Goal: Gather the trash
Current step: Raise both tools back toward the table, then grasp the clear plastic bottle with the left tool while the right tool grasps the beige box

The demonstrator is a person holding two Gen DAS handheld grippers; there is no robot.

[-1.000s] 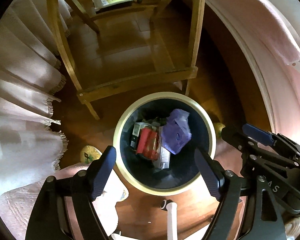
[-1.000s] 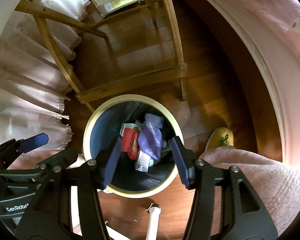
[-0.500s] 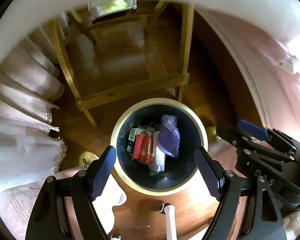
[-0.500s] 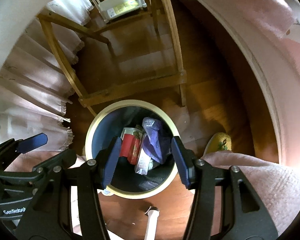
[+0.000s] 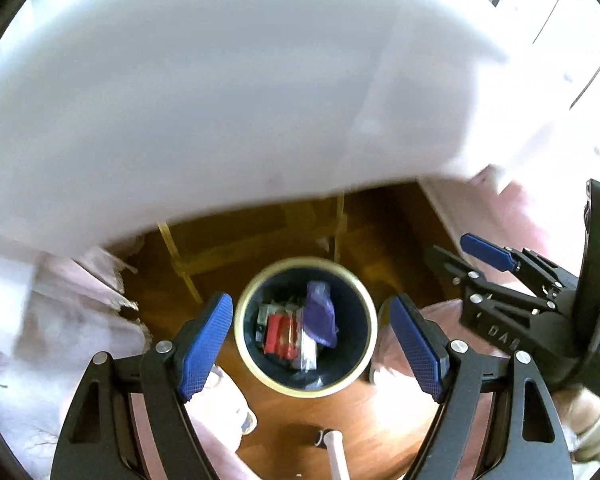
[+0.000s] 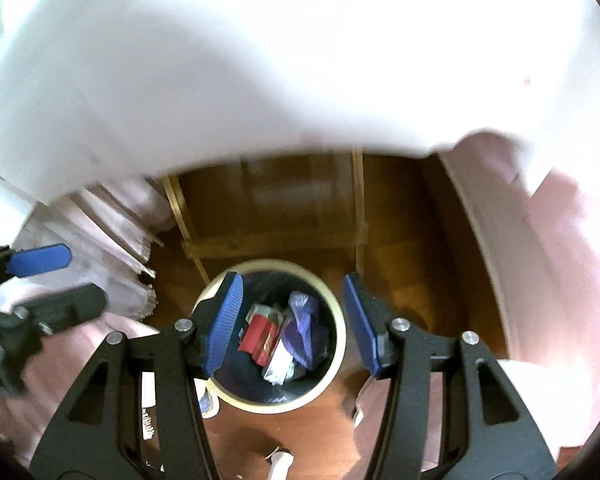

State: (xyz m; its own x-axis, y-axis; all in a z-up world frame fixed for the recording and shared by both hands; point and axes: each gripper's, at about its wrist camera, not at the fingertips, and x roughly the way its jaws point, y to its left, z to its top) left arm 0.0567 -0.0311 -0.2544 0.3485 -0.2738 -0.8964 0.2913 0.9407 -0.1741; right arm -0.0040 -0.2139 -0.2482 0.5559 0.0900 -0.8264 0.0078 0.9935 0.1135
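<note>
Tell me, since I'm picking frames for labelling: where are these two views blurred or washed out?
Left wrist view: a smeared white surface fills the upper half, overexposed at upper right; the bin and left gripper are fairly sharp. Right wrist view: the same white blur on top, the other gripper at the left edge motion-blurred, the bin readable.

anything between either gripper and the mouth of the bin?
Nothing visible. The round cream-rimmed dark bin lies open below the empty left gripper and right gripper, wrappers already inside. The blurred white tabletop sits further forward, not across the opening.
</note>
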